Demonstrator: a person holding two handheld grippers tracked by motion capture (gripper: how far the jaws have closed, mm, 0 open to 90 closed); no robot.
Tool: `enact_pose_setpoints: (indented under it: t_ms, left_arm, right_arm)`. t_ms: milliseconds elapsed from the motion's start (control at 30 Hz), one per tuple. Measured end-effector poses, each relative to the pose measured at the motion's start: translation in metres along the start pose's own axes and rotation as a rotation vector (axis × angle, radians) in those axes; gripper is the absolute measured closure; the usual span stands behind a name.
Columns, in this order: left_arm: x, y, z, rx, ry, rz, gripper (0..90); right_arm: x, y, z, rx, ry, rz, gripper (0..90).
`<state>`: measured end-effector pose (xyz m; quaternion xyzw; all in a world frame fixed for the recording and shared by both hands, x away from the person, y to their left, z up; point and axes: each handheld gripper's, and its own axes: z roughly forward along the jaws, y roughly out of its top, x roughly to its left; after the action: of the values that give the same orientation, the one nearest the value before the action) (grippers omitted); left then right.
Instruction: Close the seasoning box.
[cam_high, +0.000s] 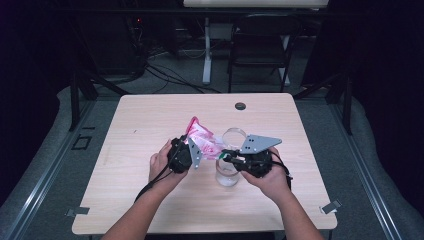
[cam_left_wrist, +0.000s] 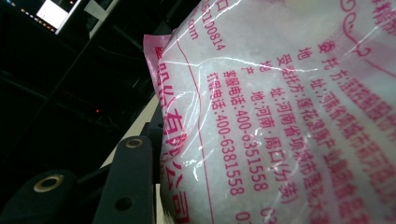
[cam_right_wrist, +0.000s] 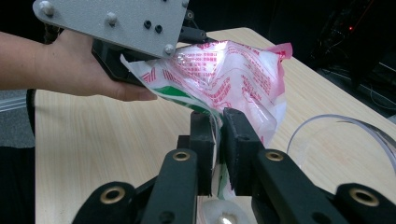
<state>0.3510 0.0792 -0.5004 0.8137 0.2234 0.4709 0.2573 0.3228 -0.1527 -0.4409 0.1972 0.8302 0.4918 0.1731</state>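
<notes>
Left tool (cam_high: 186, 154) pinches the bag (cam_high: 202, 141) at its 9 o'clock side, holding it tilted above the jar (cam_high: 227, 170); right tool (cam_right_wrist: 217, 140) is pinched on its lower corner, likely to steady pouring over the counter (cam_high: 150, 120)

Left gripper view: I read pink print on the clear plastic bag (cam_left_wrist: 289, 116), running sideways down the frame. Phone line "400-6351558" at lower centre, just after the characters 订购电话. One column over toward the right, 地址:河南省项城市, and beside it 河南·周口. At the top centre, digits ending "100814" over a fragment ".com". Larger pink characters at the bag's left edge I cannot make out. Print on the bag in the right gripper view is too small to read.
</notes>
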Motion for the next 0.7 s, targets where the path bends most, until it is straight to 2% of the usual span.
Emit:
enact_pose_setpoints:
  t_ms: [333,600,700]
  left_arm:
    - [-0.0019,0.0037,0.0002,-0.015,0.027,0.039,58.2]
    - [-0.0037,0.0042,-0.0005,-0.018,0.036,0.061,58.2]
    - [-0.0042,0.0045,-0.0011,-0.020,0.042,0.079,58.2]
  right_arm:
    - [-0.0019,-0.0014,-0.0021,0.011,0.005,0.022,89.9]
    - [-0.0039,-0.0016,-0.0023,0.025,0.018,0.073,90.0]
    - [-0.0057,-0.0020,-0.0024,0.030,0.031,0.107,90.0]
